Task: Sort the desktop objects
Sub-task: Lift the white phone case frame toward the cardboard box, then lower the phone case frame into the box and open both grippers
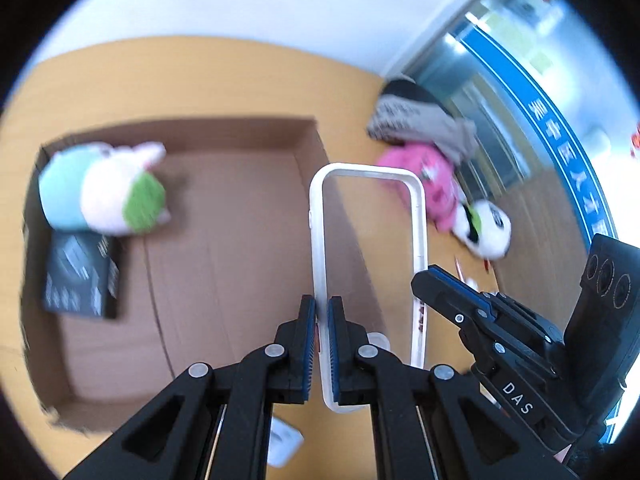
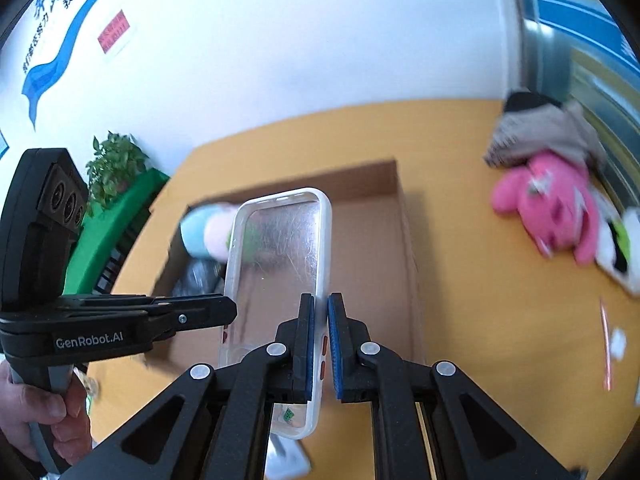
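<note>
**Op:** Nearest my lens, the left gripper (image 1: 322, 344) was clamped on one long rim of the clear phone case (image 1: 366, 264). The right gripper (image 2: 320, 344) was pinched on the opposite rim, by the small red side buttons. So both claws were closed on the same case, one per edge.

**Obs:** And where was the case?

**Op:** Held up in the air between the two claws, over the near edge of the open cardboard box (image 1: 240, 248), not touching it or the desk (image 1: 200, 80).

**Obs:** How did you judge its handling?

**Op:** Light. A thin, scuffed transparent back with a white bumper frame. Probably flexible, so I judged it might bow or twist if the two hands pulled apart. The glossy back looked slippery. The rim was the better hold, mid-length, where the pads sat.

**Obs:** Beyond it?

**Op:** In the box, a pastel plush toy (image 1: 104, 188) in the far corner, with a dark booklet (image 1: 80, 276) just beside it. Out on the desk, well apart from the box, a pink plush (image 2: 556, 204), a panda-like toy (image 1: 484, 228) and a grey bundle of cloth (image 1: 420, 120). All blurred.
</note>
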Action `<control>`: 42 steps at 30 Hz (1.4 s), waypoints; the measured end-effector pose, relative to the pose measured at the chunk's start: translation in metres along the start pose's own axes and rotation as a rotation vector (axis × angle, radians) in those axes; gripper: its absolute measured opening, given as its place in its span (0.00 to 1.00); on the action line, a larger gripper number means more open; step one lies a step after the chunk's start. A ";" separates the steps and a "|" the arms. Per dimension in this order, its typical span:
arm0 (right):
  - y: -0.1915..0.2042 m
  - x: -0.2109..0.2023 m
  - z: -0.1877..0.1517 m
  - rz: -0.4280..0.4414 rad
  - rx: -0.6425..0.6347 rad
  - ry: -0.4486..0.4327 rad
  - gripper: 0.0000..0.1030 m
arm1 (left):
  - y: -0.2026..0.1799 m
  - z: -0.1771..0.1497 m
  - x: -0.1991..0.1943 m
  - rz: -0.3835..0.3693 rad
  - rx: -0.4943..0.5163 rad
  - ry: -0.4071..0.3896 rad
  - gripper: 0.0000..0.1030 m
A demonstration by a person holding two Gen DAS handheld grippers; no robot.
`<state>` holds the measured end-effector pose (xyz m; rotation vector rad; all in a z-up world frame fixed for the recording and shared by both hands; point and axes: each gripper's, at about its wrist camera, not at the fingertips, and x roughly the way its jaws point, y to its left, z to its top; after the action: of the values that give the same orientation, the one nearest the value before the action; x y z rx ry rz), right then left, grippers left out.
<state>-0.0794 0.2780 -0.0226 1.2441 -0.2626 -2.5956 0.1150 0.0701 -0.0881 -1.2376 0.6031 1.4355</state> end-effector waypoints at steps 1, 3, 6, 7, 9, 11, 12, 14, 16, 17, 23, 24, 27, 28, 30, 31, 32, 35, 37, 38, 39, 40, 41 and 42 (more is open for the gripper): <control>0.003 0.007 0.008 0.003 -0.008 0.000 0.07 | 0.007 0.013 0.006 0.005 -0.014 -0.003 0.05; 0.005 0.032 0.030 0.009 -0.014 0.014 0.07 | 0.021 0.032 0.014 0.009 -0.028 -0.001 0.05; 0.001 0.073 0.051 0.008 -0.006 0.050 0.07 | 0.049 0.057 0.031 0.011 -0.057 0.017 0.05; -0.001 0.085 0.055 0.005 -0.003 0.064 0.07 | 0.064 0.065 0.039 0.015 -0.065 0.031 0.05; -0.006 0.112 0.061 -0.008 0.008 0.091 0.07 | 0.077 0.076 0.057 0.022 -0.074 0.054 0.05; -0.016 0.142 0.067 -0.025 0.024 0.124 0.07 | 0.088 0.090 0.083 0.028 -0.078 0.084 0.05; -0.021 0.155 0.069 -0.032 0.030 0.138 0.07 | 0.093 0.096 0.096 0.029 -0.083 0.099 0.05; -0.031 0.180 0.072 -0.046 0.041 0.169 0.07 | 0.104 0.104 0.125 0.032 -0.089 0.134 0.05; -0.041 0.204 0.074 -0.063 0.042 0.202 0.07 | 0.113 0.111 0.153 0.037 -0.099 0.170 0.05; -0.045 0.217 0.074 -0.074 0.034 0.219 0.07 | 0.116 0.114 0.162 0.036 -0.103 0.182 0.05; -0.066 0.261 0.071 -0.142 -0.010 0.299 0.07 | 0.113 0.124 0.199 0.060 -0.060 0.223 0.08; -0.065 0.260 0.070 -0.130 -0.018 0.297 0.08 | 0.112 0.122 0.197 0.058 -0.063 0.218 0.16; -0.055 0.241 0.066 -0.059 -0.040 0.278 0.44 | 0.108 0.113 0.171 0.060 -0.060 0.174 0.52; -0.051 0.230 0.064 -0.047 -0.050 0.263 0.64 | 0.107 0.108 0.158 0.059 -0.054 0.156 0.55; -0.044 0.193 0.054 -0.002 -0.063 0.222 0.76 | 0.104 0.084 0.125 0.052 -0.042 0.132 0.58; -0.042 0.179 0.047 0.023 -0.066 0.217 0.77 | 0.105 0.075 0.116 0.051 -0.042 0.134 0.60; -0.038 0.161 0.035 0.044 -0.080 0.221 0.78 | 0.107 0.057 0.102 0.055 -0.045 0.143 0.60; -0.031 0.125 -0.016 0.059 -0.120 0.284 0.81 | 0.119 0.003 0.078 0.093 -0.054 0.198 0.60; -0.037 0.118 -0.052 0.045 -0.072 0.362 0.81 | 0.137 -0.040 0.072 0.107 -0.104 0.257 0.60; -0.039 0.116 -0.067 0.033 -0.051 0.389 0.81 | 0.145 -0.057 0.071 0.121 -0.126 0.281 0.60; -0.039 0.115 -0.081 0.021 -0.043 0.406 0.81 | 0.151 -0.070 0.070 0.137 -0.143 0.302 0.60; -0.039 0.114 -0.093 0.008 -0.038 0.420 0.81 | 0.161 -0.088 0.069 0.150 -0.163 0.329 0.60; -0.038 0.110 -0.103 -0.007 -0.045 0.414 0.79 | 0.167 -0.100 0.069 0.157 -0.177 0.348 0.60; -0.032 0.105 -0.110 -0.013 -0.062 0.397 0.79 | 0.175 -0.111 0.068 0.160 -0.191 0.363 0.59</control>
<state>-0.0607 0.2715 -0.1769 1.6991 -0.0959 -2.2793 0.0019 -0.0487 -0.2317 -1.6520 0.8395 1.4345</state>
